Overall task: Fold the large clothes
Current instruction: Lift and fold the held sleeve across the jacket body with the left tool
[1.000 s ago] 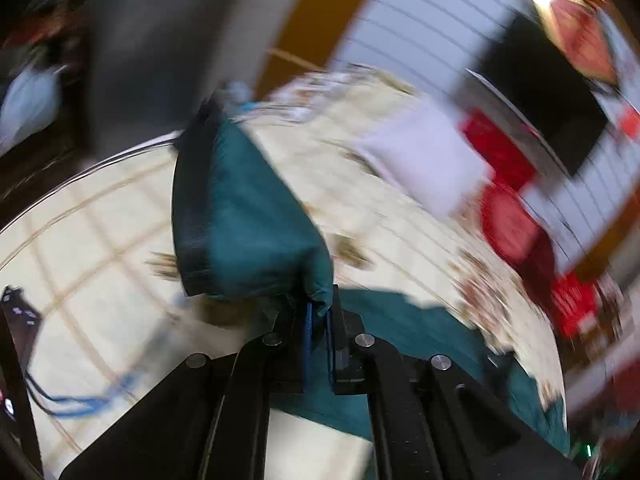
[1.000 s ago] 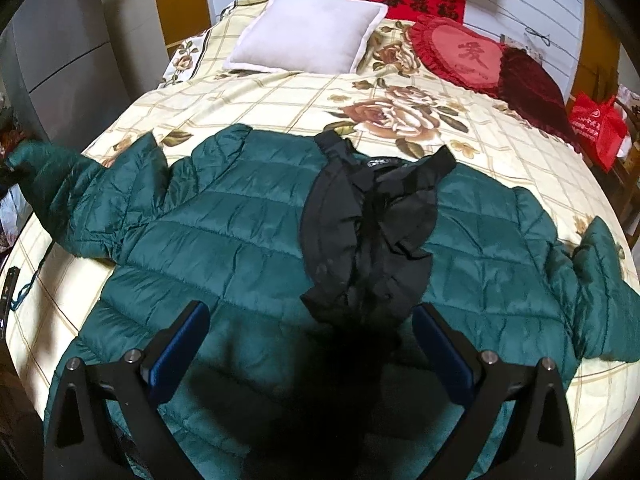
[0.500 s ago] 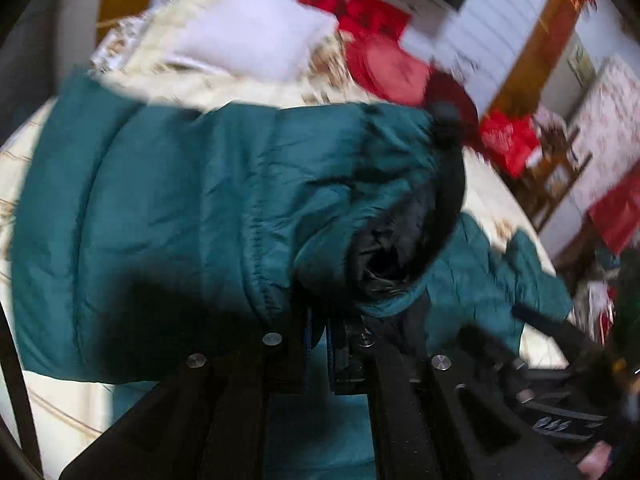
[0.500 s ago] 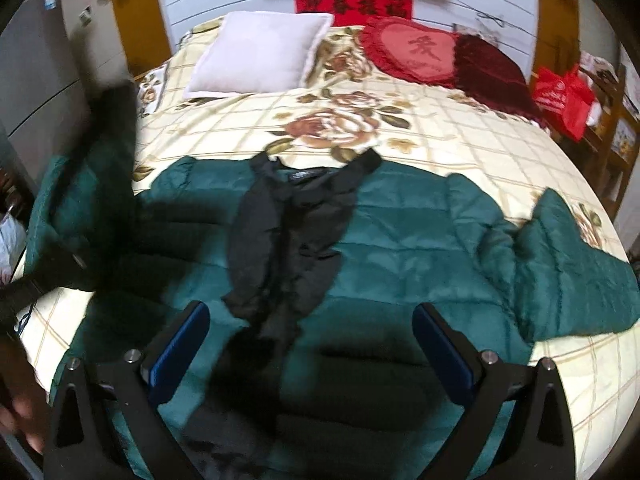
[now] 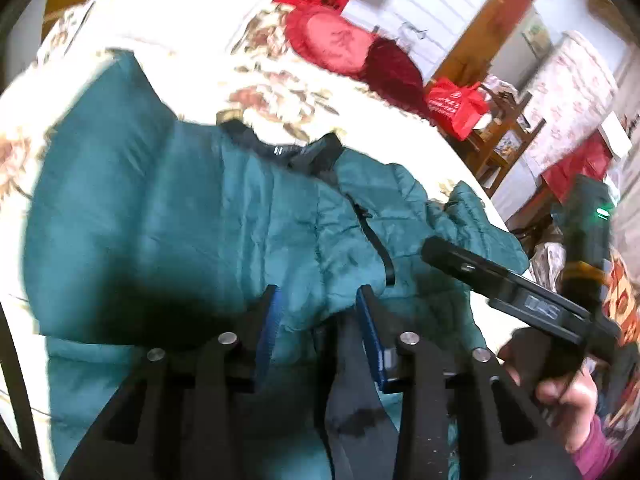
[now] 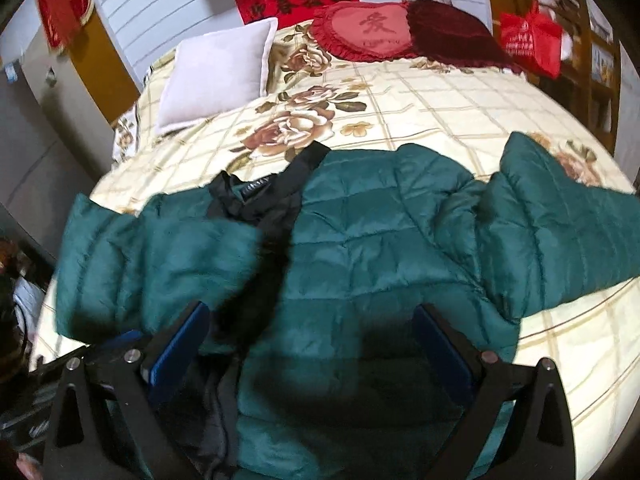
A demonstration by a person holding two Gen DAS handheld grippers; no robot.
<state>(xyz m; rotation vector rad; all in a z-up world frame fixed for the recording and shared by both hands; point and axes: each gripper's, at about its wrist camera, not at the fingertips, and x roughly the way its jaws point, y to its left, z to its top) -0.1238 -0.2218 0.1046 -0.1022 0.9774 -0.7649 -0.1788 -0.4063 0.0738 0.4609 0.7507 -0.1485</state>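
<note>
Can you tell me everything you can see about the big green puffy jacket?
The green jacket is dark teal, quilted and puffy, with a black lining and collar showing at the open front. It lies spread flat on the flowery bedspread. One sleeve is folded in across the body; the other sleeve sticks out sideways. Both grippers are open above it, not holding it.

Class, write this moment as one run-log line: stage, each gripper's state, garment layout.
stage: first sleeve folded | left gripper: open, over folded sleeve | right gripper: open, above green jacket | other sleeve: spread on bed
</note>
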